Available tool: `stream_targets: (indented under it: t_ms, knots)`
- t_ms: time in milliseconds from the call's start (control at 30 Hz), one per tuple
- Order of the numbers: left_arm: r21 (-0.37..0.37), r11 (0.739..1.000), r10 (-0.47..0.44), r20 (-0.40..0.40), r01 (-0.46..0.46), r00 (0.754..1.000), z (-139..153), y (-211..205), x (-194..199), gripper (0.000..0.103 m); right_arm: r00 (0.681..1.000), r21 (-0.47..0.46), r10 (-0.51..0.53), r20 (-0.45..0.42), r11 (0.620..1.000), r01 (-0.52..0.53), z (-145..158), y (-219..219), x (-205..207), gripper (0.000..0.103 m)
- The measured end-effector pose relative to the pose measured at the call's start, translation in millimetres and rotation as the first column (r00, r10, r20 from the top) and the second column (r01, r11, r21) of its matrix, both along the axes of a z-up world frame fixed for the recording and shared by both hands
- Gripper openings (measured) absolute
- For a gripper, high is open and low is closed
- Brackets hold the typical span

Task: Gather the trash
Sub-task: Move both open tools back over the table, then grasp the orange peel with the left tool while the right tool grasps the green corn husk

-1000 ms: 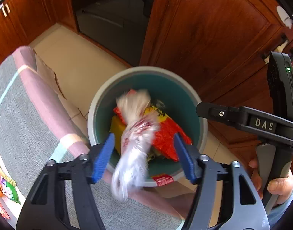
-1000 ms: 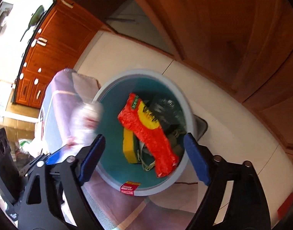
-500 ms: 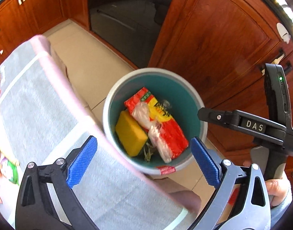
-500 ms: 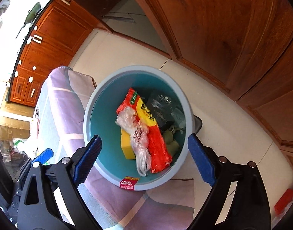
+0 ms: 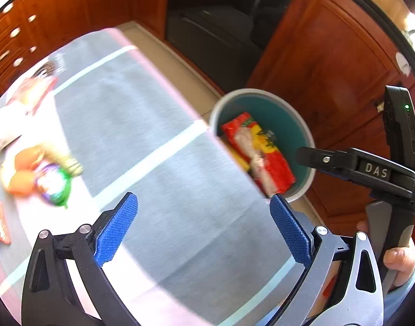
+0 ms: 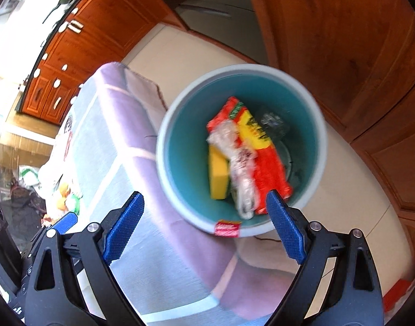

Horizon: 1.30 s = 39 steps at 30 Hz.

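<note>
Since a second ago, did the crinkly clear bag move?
Yes. The clear bag dropped from between the left gripper's jaws into the bin, landing on the red packet.

table edge hides part of the bin [image 5: 302,125]; blurred packets [image 5: 52,182] unreadable.

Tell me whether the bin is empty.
Not empty: the bin holds a red wrapper, a clear plastic bag and something yellow.
</note>
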State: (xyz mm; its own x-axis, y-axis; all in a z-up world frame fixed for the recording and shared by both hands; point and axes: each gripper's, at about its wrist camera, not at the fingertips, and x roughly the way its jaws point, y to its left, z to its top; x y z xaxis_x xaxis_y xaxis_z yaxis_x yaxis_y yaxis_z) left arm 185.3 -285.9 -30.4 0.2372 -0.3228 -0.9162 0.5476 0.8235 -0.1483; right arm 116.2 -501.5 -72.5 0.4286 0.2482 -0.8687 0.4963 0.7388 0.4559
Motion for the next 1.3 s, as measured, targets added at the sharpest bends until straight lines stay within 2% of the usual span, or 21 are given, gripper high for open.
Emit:
stream_targets:
  t_ms: [267, 467, 633, 967, 1033, 1133, 1300]
  knots:
    - [-0.003, 0.991, 0.131, 0.029, -0.131, 0.991, 2, 92, 5, 0.098, 0.994, -0.032, 0.105, 0.011, 0.994, -0.105, 17, 61, 21, 0.087]
    - [-0.007, 0.973, 0.231, 0.03, -0.23, 0.973, 1, 164, 18, 0.098, 0.977, -0.048, 0.214, 0.018, 0.976, -0.213, 26, 118, 50, 0.087]
    - [-0.032, 0.959, 0.282, 0.032, -0.281, 0.959, 4, 204, 32, 0.098, 0.958, -0.055, 0.287, 0.016, 0.957, -0.286, 30, 160, 80, 0.087]
    - [-0.019, 0.958, 0.287, 0.038, -0.287, 0.957, -2, 227, 74, 0.098, 0.911, -0.108, 0.412, 0.012, 0.907, -0.408, 30, 224, 149, 0.087]
    - [-0.016, 0.96, 0.281, 0.041, -0.28, 0.959, -4, 227, 80, 0.098, 0.9, -0.117, 0.435, 0.013, 0.895, -0.431, 28, 232, 160, 0.081]
    - [-0.01, 0.961, 0.276, 0.037, -0.275, 0.961, -10, 228, 88, 0.098, 0.887, -0.122, 0.462, 0.002, 0.88, -0.459, 22, 243, 175, 0.08]
    - [-0.002, 0.963, 0.269, 0.029, -0.27, 0.963, -18, 228, 96, 0.098, 0.867, -0.11, 0.498, -0.017, 0.861, -0.497, 8, 254, 191, 0.064]
